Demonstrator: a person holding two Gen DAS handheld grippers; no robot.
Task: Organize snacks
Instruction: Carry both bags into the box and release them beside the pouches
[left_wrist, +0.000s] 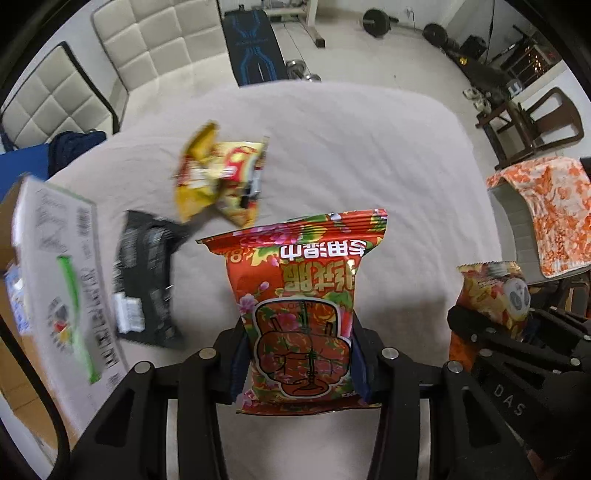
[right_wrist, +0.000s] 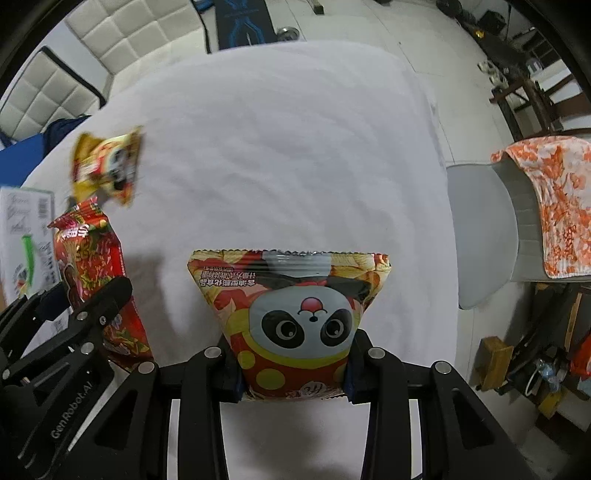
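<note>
Gripping a red floral bag (left_wrist: 299, 314) in the left gripper (left_wrist: 299, 369) and a panda bag (right_wrist: 295, 325) in the right gripper (right_wrist: 295, 369), both jaws clamped above the tabletop (left_wrist: 351, 147), sorting looks midway: yellow packets (left_wrist: 221, 177) and a black packet (left_wrist: 146, 280) remain beside the box (left_wrist: 55, 277).

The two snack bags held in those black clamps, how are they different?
The red floral bag in the left gripper is taller, with flowers and a line drawing; the panda bag in the right gripper is squatter, flaring wide at its top, with a cartoon face. Both are sealed, pinched near one end, above the white cloth.
</note>
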